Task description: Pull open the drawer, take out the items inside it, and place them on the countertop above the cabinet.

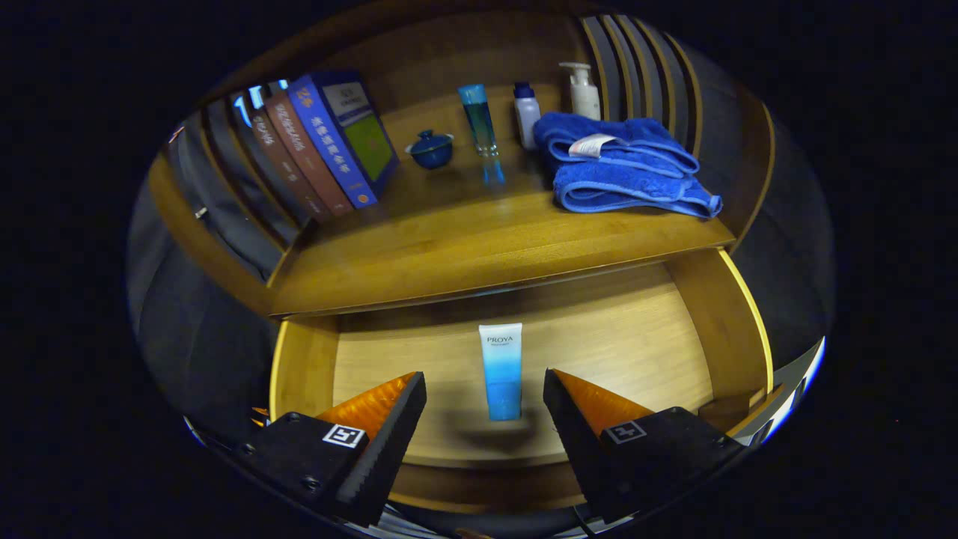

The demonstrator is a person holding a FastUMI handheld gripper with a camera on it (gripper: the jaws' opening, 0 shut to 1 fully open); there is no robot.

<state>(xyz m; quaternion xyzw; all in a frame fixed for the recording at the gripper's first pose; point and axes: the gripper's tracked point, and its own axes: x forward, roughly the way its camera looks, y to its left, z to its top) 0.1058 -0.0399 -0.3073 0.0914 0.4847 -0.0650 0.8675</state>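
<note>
The wooden drawer [703, 329] stands pulled open below the countertop [464, 247]. On its floor lies a white-and-blue tube [501, 370], lengthwise, its blue end toward me. My gripper [485, 383] hovers above the drawer, open, with one finger on each side of the tube's near end. Neither finger touches the tube.
On the countertop sit a folded blue towel [625, 165], a pump bottle [583, 90], a small white bottle [527, 112], a tall blue tube [480, 127], a dark blue lidded cup [430, 148] and several leaning books [329, 142]. Slatted side panels flank the shelf.
</note>
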